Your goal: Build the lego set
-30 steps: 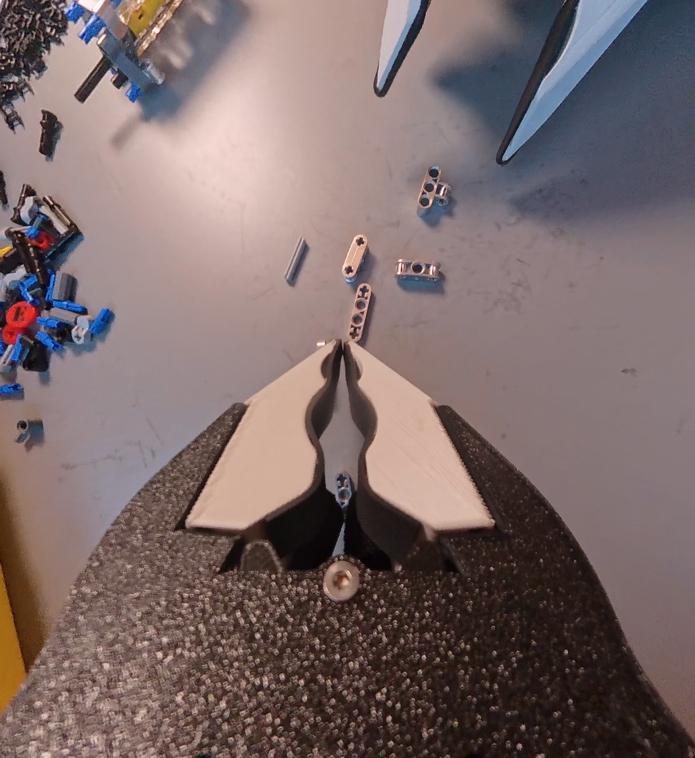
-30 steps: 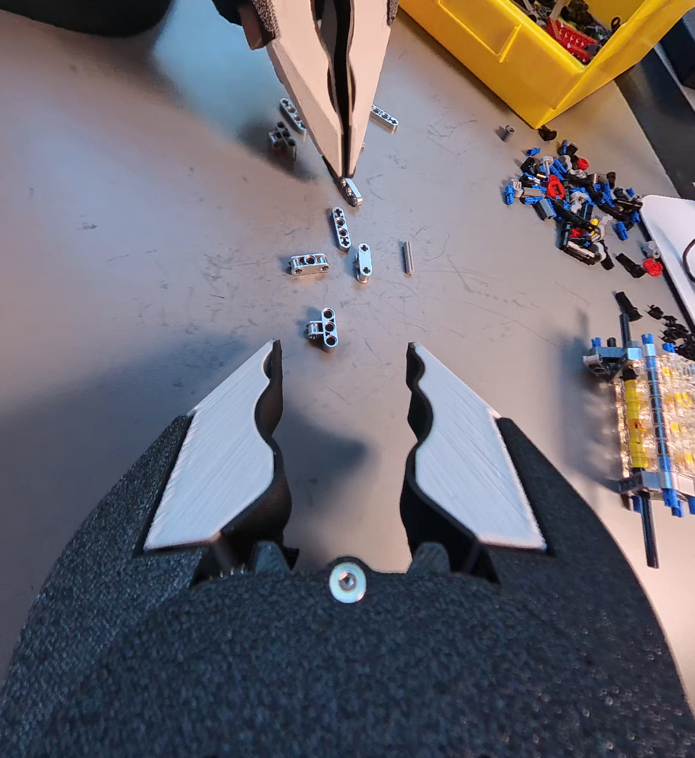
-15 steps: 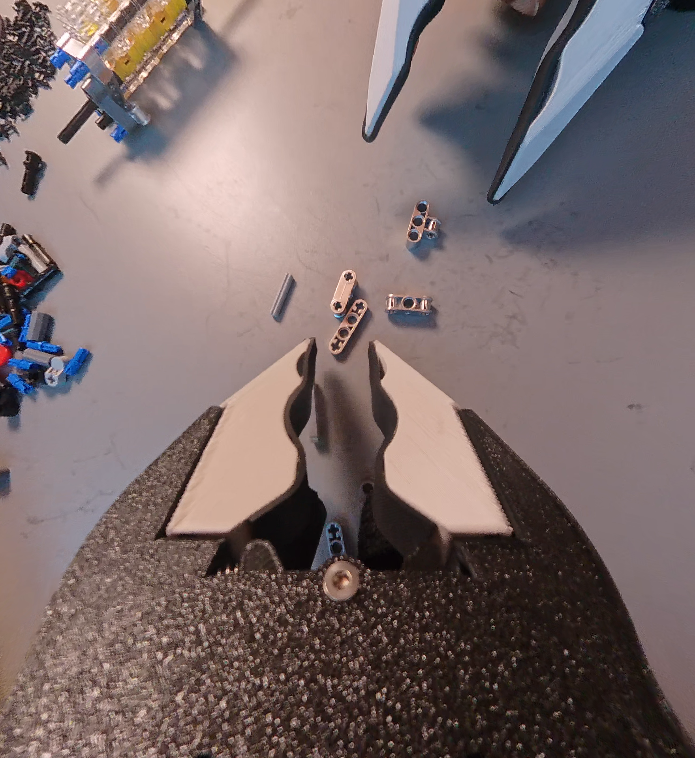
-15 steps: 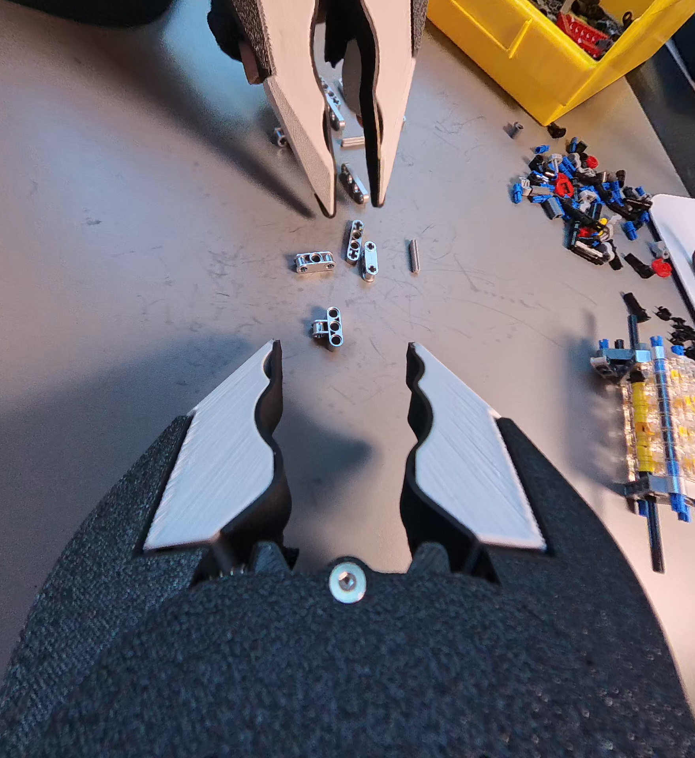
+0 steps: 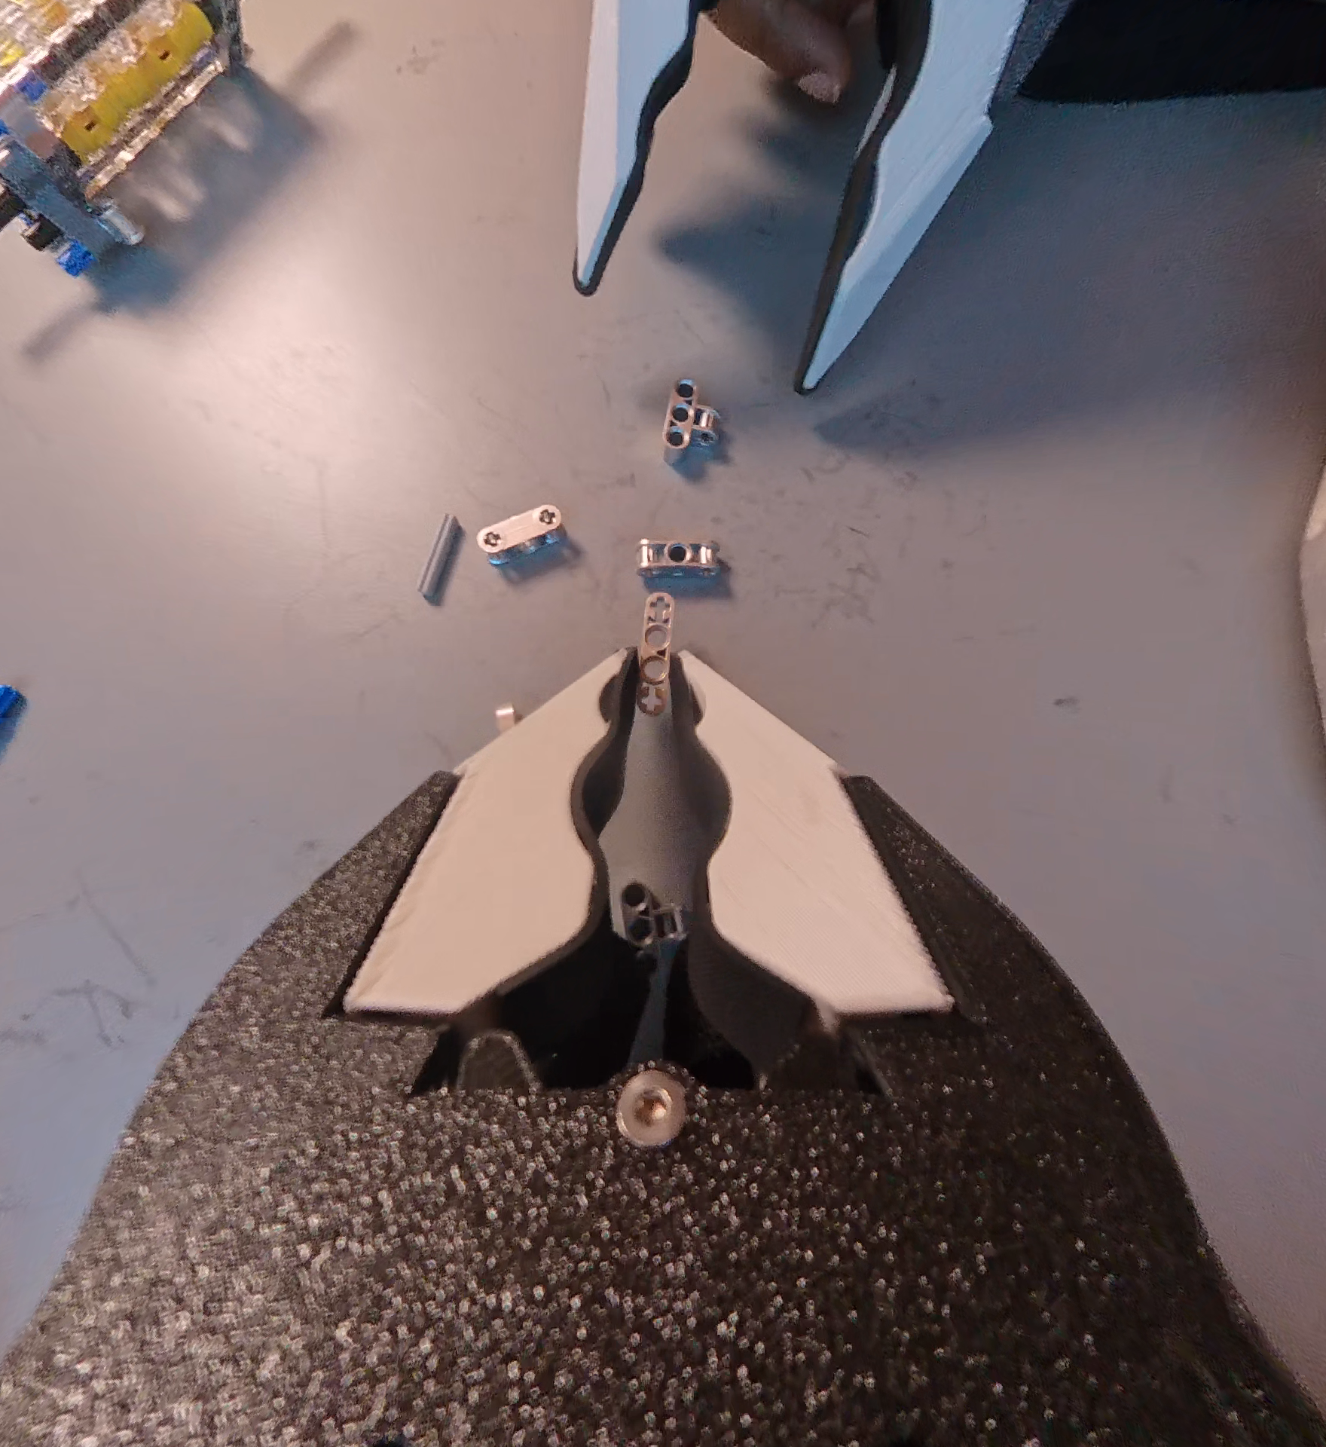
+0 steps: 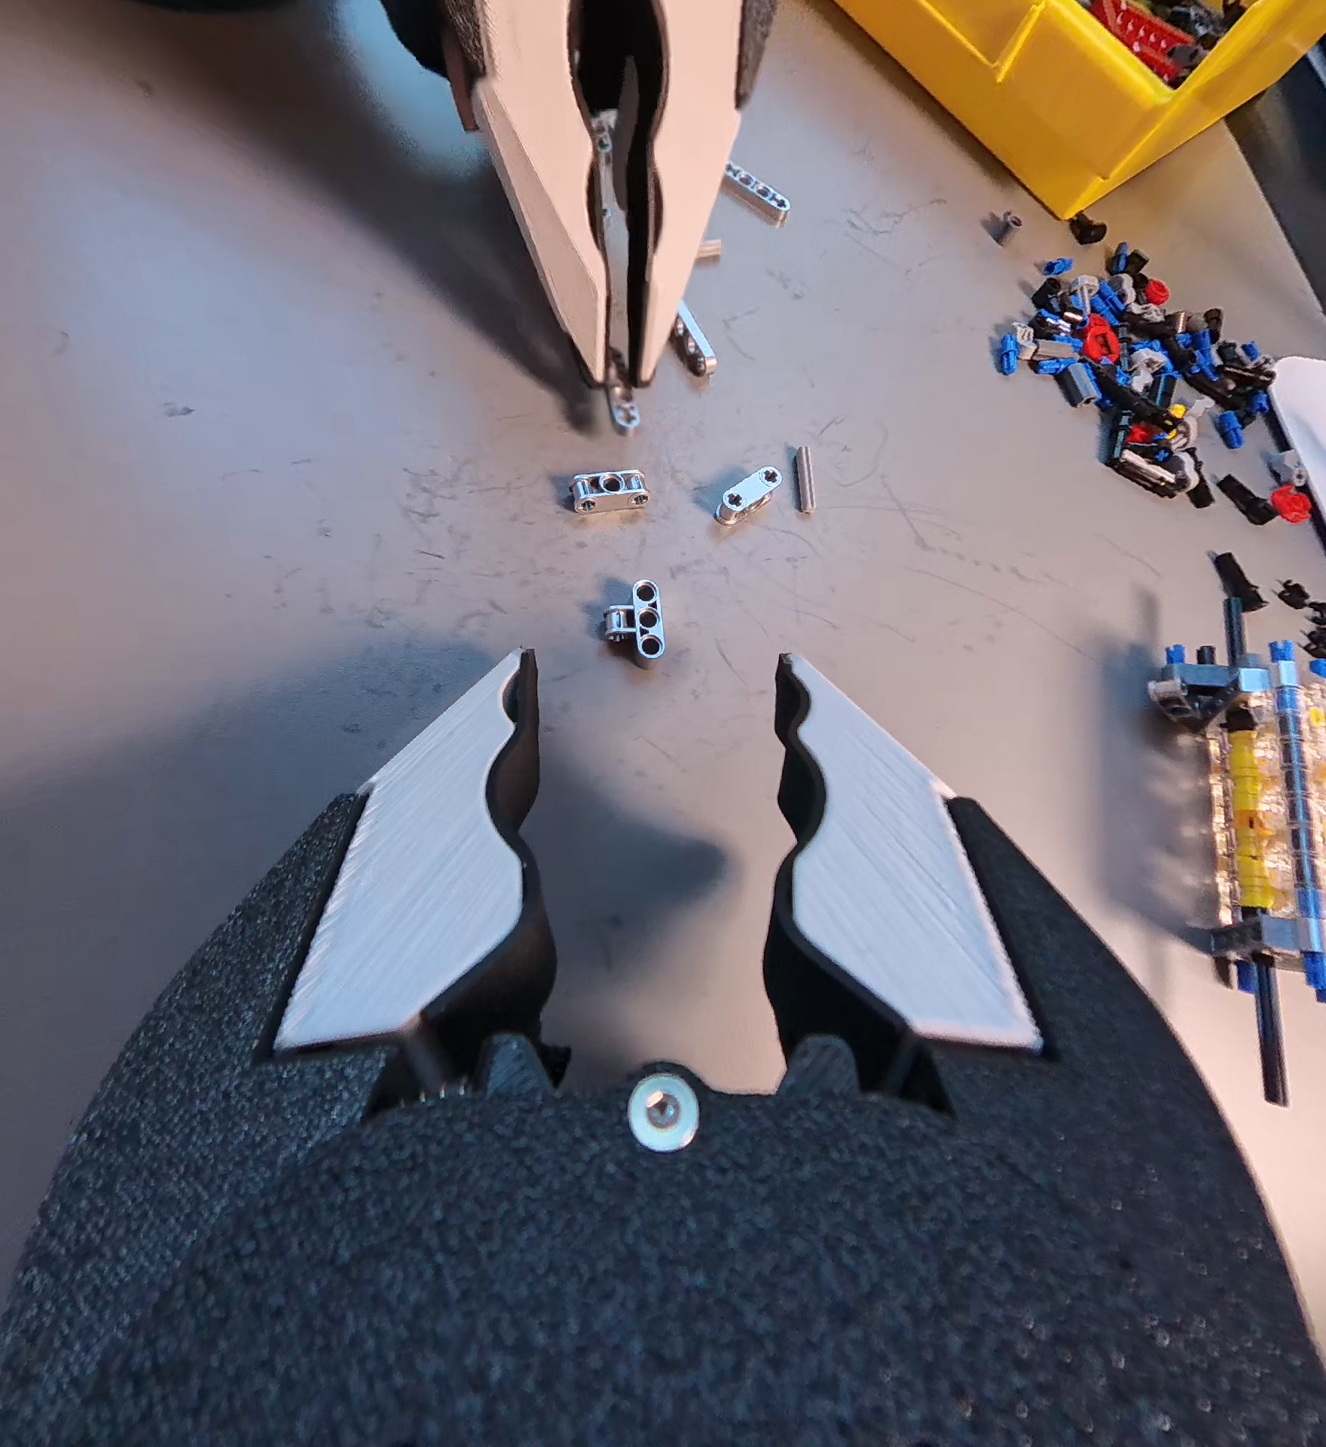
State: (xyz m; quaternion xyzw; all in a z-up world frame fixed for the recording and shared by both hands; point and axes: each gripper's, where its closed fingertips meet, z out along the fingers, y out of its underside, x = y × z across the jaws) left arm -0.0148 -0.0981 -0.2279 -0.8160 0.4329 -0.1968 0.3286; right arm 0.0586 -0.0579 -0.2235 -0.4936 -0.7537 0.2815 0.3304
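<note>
We log the grey table (image 6: pixel 174 391) first. A yellow bin (image 6: pixel 1051 117) sits in the upper right of the right wrist view, and a clear-and-yellow assembly (image 6: pixel 1286 822) lies at the right edge with a loose pile of small parts (image 6: pixel 1129 376) above it.

The right gripper (image 6: pixel 656 665) is spread wide and holds nothing; a three-hole connector (image 6: pixel 640 622) lies just beyond its tips.

The left gripper (image 5: pixel 656 654) is pressed together on a thin grey liftarm (image 5: pixel 656 654), pinched edge-on at the very tips, with one end poking out ahead. In the right wrist view, upper centre, that free end appears to reach the table.

Just beyond it lie a cross-hole connector (image 5: pixel 678 554), a short two-hole beam (image 5: pixel 523 536) and a grey axle (image 5: pixel 439 556), all apart from one another.

Risks, as we judge them:
- The hold covers little of the liftarm, so it may pivot or squirt out if pressed against the table.
- The tips are close to the cross-hole connector and could nudge it.
- We cannot tell how firm the pinch is.
</note>
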